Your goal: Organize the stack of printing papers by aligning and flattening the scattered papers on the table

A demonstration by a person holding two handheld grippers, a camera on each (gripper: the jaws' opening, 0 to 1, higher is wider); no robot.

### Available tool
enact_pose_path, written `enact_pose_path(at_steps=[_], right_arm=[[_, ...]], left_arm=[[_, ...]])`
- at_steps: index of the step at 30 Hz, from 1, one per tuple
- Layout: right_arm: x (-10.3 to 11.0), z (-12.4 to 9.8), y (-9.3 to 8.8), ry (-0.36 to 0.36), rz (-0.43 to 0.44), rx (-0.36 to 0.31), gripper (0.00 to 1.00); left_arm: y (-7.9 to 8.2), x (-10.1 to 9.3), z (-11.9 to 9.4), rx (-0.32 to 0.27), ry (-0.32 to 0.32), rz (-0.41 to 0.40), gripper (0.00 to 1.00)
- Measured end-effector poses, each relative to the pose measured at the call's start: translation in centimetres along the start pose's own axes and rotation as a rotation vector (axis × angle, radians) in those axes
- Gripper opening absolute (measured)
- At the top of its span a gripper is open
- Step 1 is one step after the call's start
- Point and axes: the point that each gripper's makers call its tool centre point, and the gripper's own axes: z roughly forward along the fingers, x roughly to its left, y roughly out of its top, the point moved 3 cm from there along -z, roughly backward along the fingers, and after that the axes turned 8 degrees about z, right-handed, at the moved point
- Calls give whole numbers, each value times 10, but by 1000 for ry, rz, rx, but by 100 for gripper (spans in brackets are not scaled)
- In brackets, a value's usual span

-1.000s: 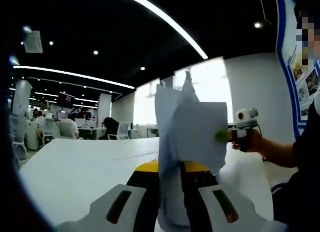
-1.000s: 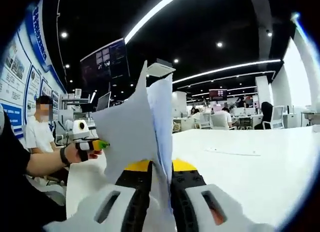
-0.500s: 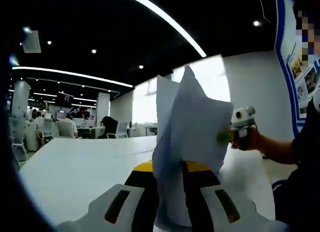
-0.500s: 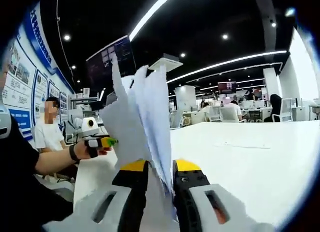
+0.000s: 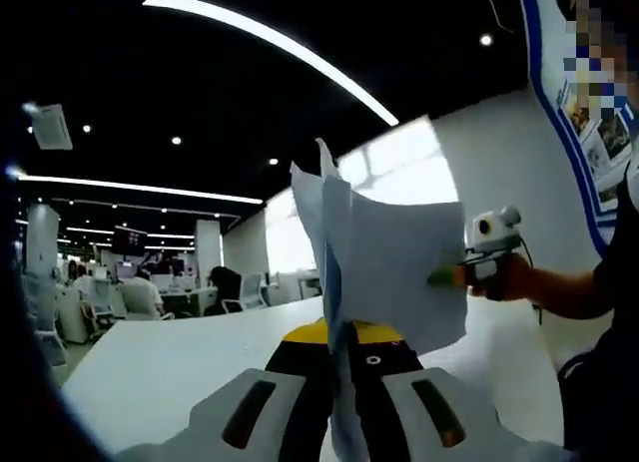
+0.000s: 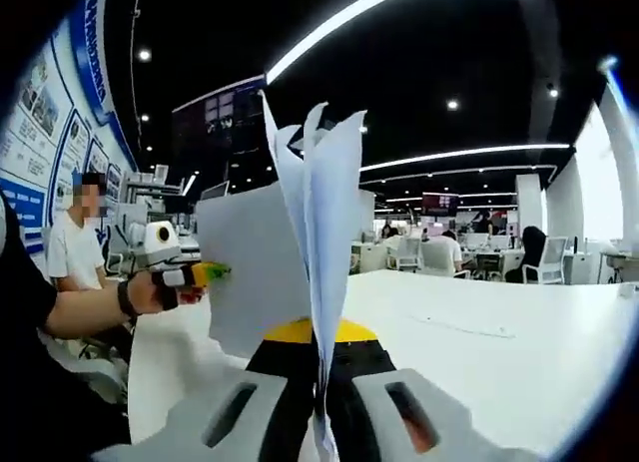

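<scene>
In the left gripper view the left gripper [image 5: 339,382] pinches the lower edge of the papers [image 5: 384,272], held upright above the white table [image 5: 180,357]. From the right, the right gripper [image 5: 469,272], in a hand [image 5: 514,280], nips their far edge. In the right gripper view the right gripper [image 6: 319,382] clamps the papers [image 6: 319,223] edge-on, while the left gripper [image 6: 195,274] grips their left side.

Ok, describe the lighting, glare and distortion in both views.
Left gripper view: the bright window behind the papers washes out to white and backlights them; ceiling light strips bow from fisheye distortion. Right gripper view: dark ceiling with curved light strips, the papers evenly lit, the white table bright; the tongs near the lens look soft.
</scene>
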Motion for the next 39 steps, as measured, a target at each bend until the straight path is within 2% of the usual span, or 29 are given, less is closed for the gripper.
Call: enact_pose_path(at_steps=[2, 4, 6, 11, 15, 18, 23, 26, 29, 35, 39], right_arm=[[-6, 2, -15, -15, -20, 43, 0], [-10, 3, -33, -14, -24, 111, 8], [-10, 4, -39, -4, -26, 115, 14], [-13, -1, -30, 6, -10, 91, 20], [-18, -8, -15, 22, 49, 29, 21], [-19, -11, -12, 43, 114, 3, 23], [-17, -9, -17, 27, 112, 3, 27], [-20, -10, -14, 6, 109, -8, 28], [-29, -13, -7, -25, 135, -60, 32], [-30, -8, -8, -30, 150, -69, 35], [-33, -8, -7, -43, 137, -64, 36]], left_arm=[[-20, -3, -1, 69, -6, -42, 11], [-38, -6, -1, 134, -4, -84, 17], [-43, 1, 1, 125, 4, -80, 21], [-31, 0, 1, 106, -7, -92, 23], [-21, -3, 5, 90, -26, -72, 25], [-26, -7, 10, 92, -37, -88, 26], [-42, -16, 19, 112, -26, -113, 32], [-39, -17, 22, 114, -3, -106, 34], [-35, -16, 26, 104, 6, -115, 34], [-35, -27, 34, 98, -5, -108, 35], [-34, -28, 31, 92, -13, -108, 26]])
